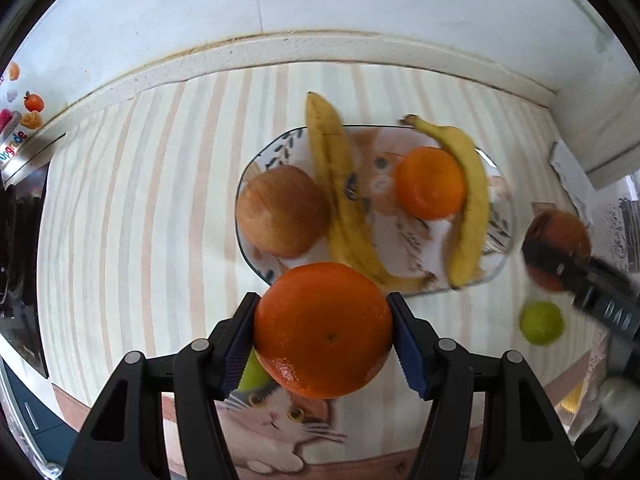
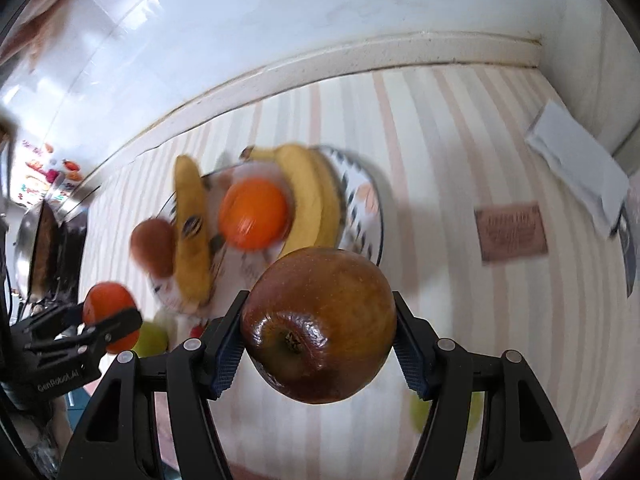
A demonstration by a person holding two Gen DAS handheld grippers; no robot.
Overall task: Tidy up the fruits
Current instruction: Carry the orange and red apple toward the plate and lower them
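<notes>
Orange (image 1: 323, 330) clamped between left gripper (image 1: 323, 336) fingers — dark apple (image 2: 319, 326) likewise in right gripper (image 2: 319, 334)

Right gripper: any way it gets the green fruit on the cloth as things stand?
Probably not yet. The right gripper is shut on a dark red apple, so its jaws are full. The green fruit lies bare on the striped cloth beside the plate, nothing over it.

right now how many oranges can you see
2. One orange is clamped in the left tongs, just short of the plate. The other orange lies on that plate between the two bananas. More could be hidden behind the held fruit.
</notes>
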